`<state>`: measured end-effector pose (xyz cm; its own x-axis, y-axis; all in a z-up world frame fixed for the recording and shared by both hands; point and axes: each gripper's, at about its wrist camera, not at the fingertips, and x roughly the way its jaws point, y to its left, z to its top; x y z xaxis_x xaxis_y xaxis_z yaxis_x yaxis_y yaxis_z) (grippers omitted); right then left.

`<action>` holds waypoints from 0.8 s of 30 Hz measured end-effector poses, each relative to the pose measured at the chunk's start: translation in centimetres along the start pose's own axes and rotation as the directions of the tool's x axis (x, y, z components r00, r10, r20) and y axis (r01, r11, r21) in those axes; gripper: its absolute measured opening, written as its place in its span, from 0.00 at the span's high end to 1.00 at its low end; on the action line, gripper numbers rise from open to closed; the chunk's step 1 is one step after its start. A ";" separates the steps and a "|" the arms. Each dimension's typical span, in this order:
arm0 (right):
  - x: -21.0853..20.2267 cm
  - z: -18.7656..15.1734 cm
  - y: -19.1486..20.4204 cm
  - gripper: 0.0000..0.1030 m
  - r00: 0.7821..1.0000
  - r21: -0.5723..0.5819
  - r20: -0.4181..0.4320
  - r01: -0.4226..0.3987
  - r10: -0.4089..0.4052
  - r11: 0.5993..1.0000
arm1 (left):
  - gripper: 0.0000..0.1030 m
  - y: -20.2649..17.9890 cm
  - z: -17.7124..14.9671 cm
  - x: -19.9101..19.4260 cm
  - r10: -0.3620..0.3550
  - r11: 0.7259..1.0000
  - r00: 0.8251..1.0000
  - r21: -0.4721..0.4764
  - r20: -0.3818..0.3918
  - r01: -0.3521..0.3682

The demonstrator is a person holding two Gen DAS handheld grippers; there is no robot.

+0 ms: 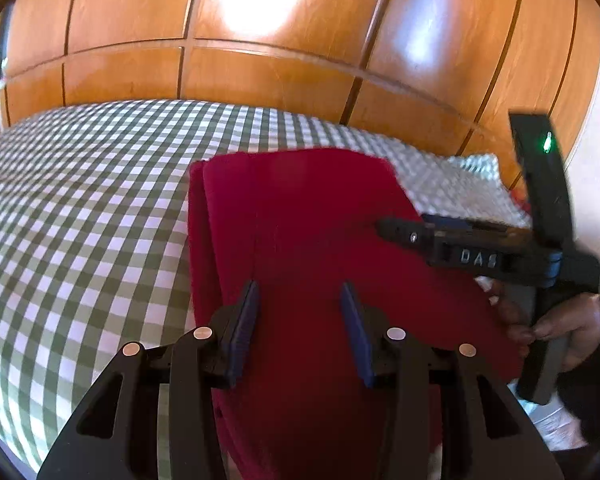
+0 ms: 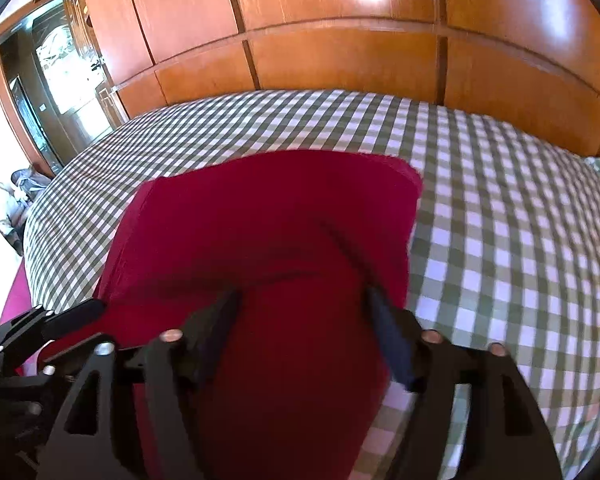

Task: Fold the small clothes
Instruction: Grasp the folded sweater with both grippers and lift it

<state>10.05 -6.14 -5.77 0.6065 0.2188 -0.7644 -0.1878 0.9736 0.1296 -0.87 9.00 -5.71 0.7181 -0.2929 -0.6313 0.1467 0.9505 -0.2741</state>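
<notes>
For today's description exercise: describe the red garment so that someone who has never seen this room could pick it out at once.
Find the bed with the green-and-white checked cover, in front of the glossy orange wooden wardrobe. On that cover lies a red garment, folded flat. It is the only plain, solid-coloured thing on the checked cloth.

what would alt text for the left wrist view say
A folded dark red cloth garment lies on a green-and-white checked bedspread, with the open left gripper over its near part. The right gripper reaches in from the right.
</notes>
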 end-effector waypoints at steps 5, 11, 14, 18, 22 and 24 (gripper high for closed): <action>-2.9 -1.4 -3.4 0.09 0.994 0.163 0.041 -0.110 0.104 0.981 | 0.26 2.7 1.2 -2.9 -0.036 0.992 0.998 -0.122 0.054 0.042; -2.7 -4.2 -6.7 0.09 0.953 0.337 0.012 -0.289 0.303 0.896 | 0.26 6.1 2.9 -0.5 -0.099 0.956 0.995 -0.277 -0.002 0.095; -2.0 -4.7 -7.0 0.09 0.912 0.372 0.000 -0.380 0.409 0.847 | 0.26 6.5 3.1 1.6 -0.155 0.951 0.985 -0.282 -0.071 0.129; -0.6 -5.1 -6.5 0.17 0.873 0.387 -0.014 -0.444 0.487 0.808 | 0.26 7.7 1.8 5.4 -0.260 0.921 0.950 -0.340 -0.173 0.190; 0.7 -4.5 -5.4 0.28 0.868 0.355 -0.035 -0.453 0.496 0.818 | 0.40 8.6 0.9 6.0 -0.350 0.881 0.930 -0.378 -0.114 0.285; 0.3 -4.4 -5.0 0.39 0.872 0.329 -0.042 -0.448 0.487 0.831 | 0.51 8.4 0.6 6.1 -0.405 0.855 0.910 -0.391 -0.094 0.340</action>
<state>7.77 -11.24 -9.48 0.4052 0.6624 -0.6301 -0.1737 0.7324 0.6583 5.13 15.23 -11.45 0.5301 -0.6609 -0.5312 0.1038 0.6723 -0.7330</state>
